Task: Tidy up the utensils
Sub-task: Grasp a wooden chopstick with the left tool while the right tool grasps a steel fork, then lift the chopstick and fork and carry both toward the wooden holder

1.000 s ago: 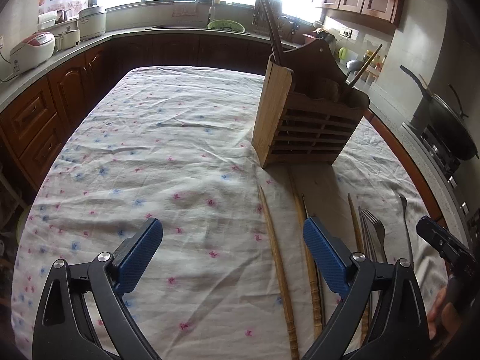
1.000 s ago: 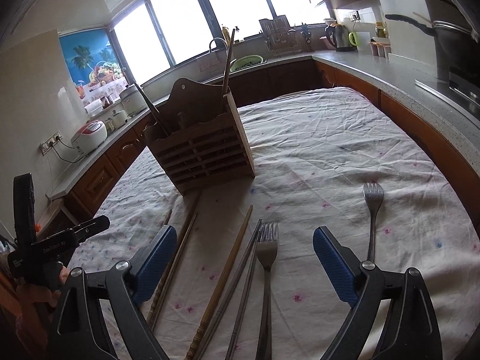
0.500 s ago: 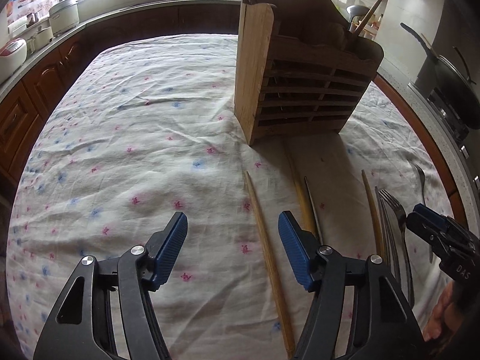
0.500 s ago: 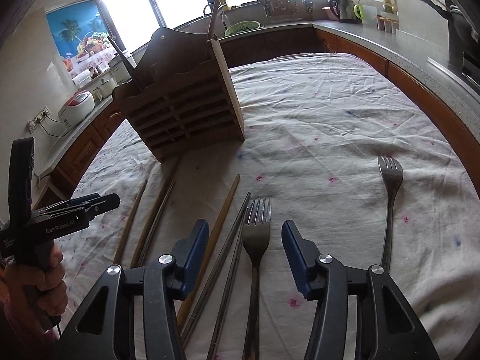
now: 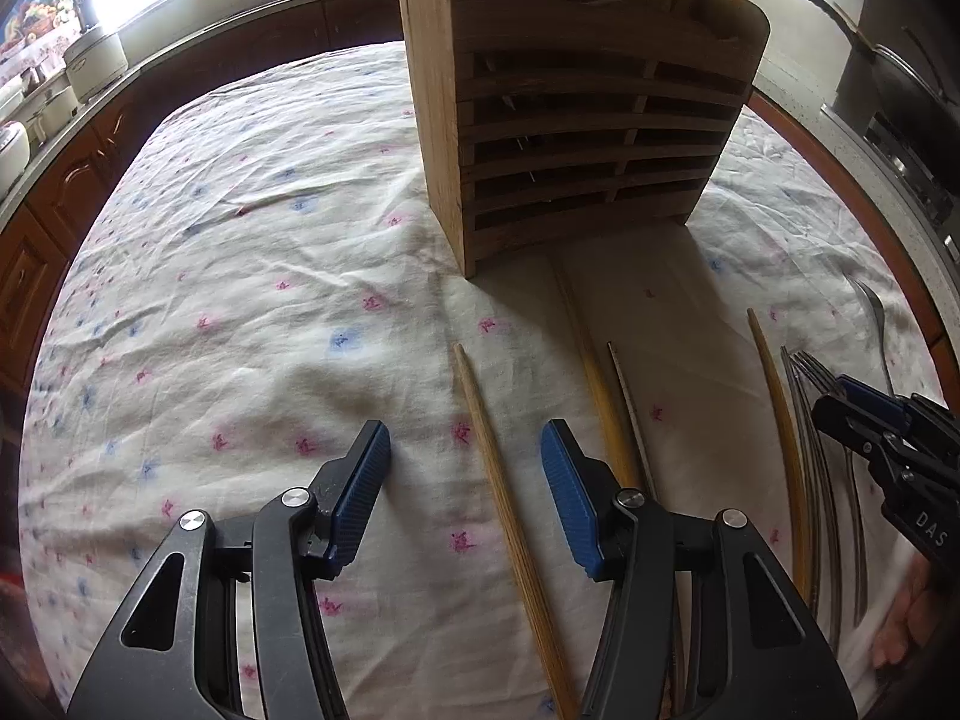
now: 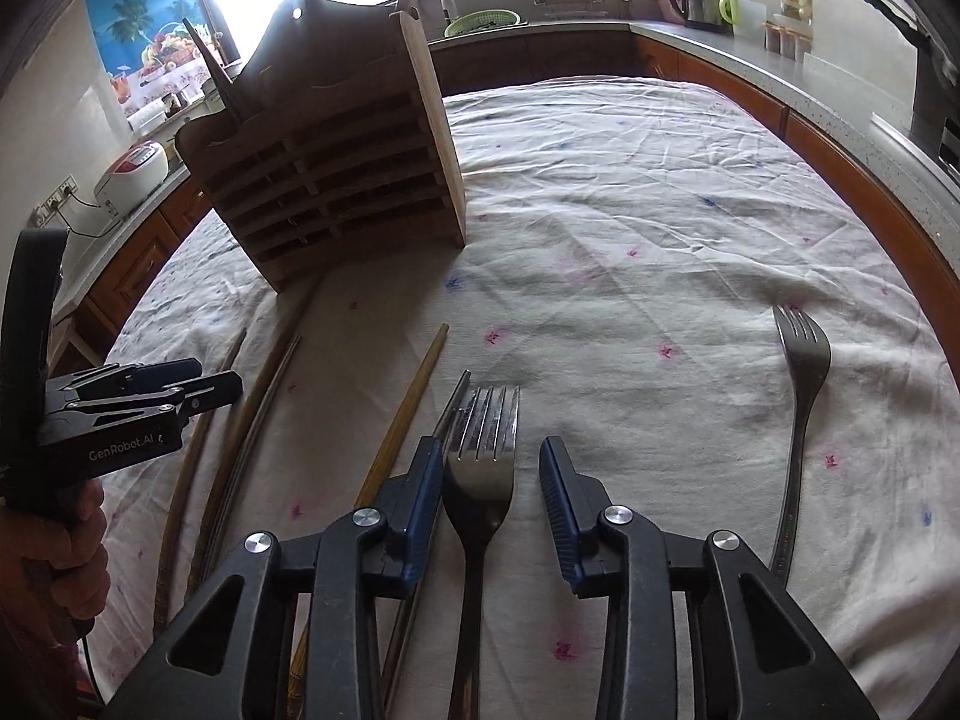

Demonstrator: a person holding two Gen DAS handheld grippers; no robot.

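A slatted wooden utensil holder (image 5: 576, 120) stands on the flowered tablecloth; it also shows in the right wrist view (image 6: 336, 162). My left gripper (image 5: 465, 450) is open low over the cloth, its jaws on either side of a wooden chopstick (image 5: 510, 516). More chopsticks (image 5: 606, 384) lie to its right. My right gripper (image 6: 489, 468) is open, its jaws straddling a metal fork (image 6: 483, 462) that lies on the cloth, not touching it. A second fork (image 6: 801, 384) lies to the right. Wooden and metal chopsticks (image 6: 408, 420) lie left of the fork.
The tablecloth (image 5: 240, 276) covers a table ringed by kitchen counters with wooden cabinets (image 6: 708, 66). A rice cooker (image 6: 132, 171) sits on the left counter. A dark pan (image 5: 900, 84) stands on the stove at the right.
Both grippers have moved forward and down toward the table. The left one has narrowed around the chopstick. The right one has narrowed around the fork.
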